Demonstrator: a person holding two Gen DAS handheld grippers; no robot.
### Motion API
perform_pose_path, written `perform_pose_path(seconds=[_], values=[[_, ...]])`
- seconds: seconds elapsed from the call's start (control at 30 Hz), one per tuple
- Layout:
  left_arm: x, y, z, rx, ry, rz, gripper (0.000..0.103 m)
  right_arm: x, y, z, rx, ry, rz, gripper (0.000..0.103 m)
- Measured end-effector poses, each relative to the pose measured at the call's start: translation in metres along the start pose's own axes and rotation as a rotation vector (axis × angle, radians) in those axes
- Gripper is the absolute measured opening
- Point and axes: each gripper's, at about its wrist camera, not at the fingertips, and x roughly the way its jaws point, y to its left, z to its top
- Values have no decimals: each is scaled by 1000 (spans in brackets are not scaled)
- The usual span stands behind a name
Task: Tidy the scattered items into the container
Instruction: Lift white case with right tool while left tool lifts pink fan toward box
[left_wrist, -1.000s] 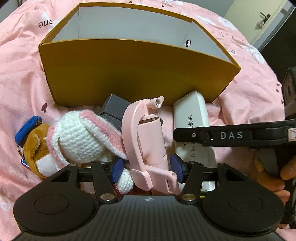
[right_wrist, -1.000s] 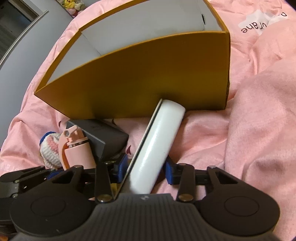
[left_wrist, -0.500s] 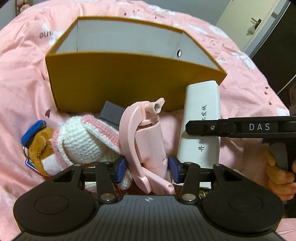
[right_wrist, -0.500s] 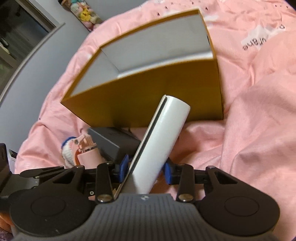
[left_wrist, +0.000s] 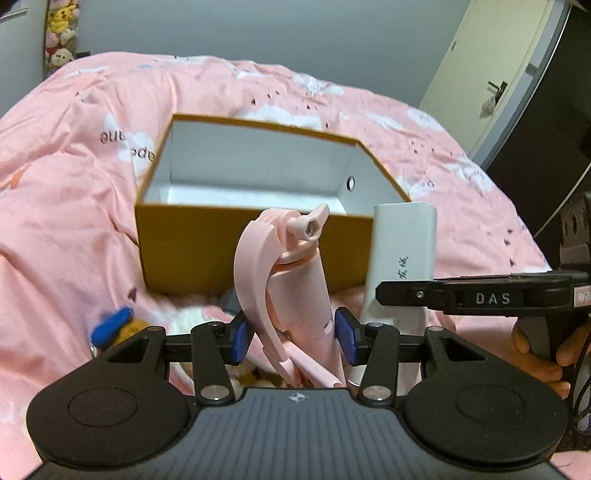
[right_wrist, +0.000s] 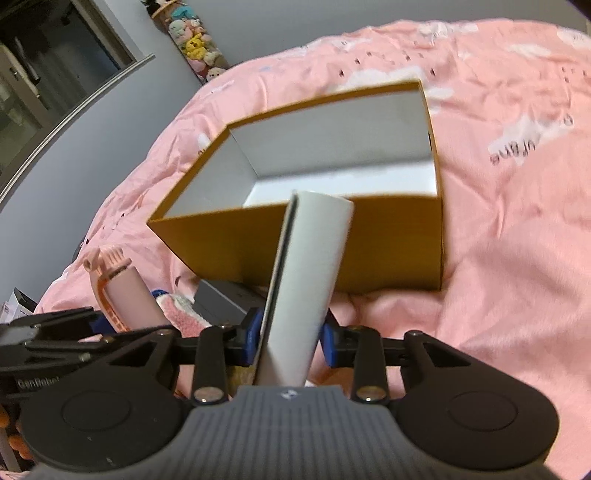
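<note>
A pink cloud-print quilt (left_wrist: 92, 229) is spread beneath the mustard box (left_wrist: 192, 247); plush toys (right_wrist: 195, 44) are stacked upper left. The pink bottle (left_wrist: 295, 288) is clamped by the left gripper (left_wrist: 293, 338), the white case (right_wrist: 306, 273) by the right gripper (right_wrist: 290, 338), whose jaws have just been closing.

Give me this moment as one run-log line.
left gripper: shut on pink bottle | right gripper: shut on white case | both items off bedspread | yellow box: nothing visible inside

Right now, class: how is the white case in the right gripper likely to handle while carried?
The white case looks rigid: it juts out straight. Its smooth, rounded shell may slip. Gripped near one end by the right gripper, it could pivot.
</note>
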Motion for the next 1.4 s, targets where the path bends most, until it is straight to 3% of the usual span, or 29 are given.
perform_pose_path(seconds=[0.5, 0.93, 1.17, 1.4], values=[[-24, 23, 54, -20, -91, -31, 55, -13, 12, 56, -15, -32, 41, 32], [-38, 55, 130, -3, -137, -40, 55, 3, 46, 148, -96, -99, 80, 32], [-14, 84, 157, -6, -42, -30, 55, 79, 38, 177, -44, 23, 36, 32], [14, 109, 174, -27, 47, -69, 55, 169, 28, 180, 89, 214, 95, 32]])
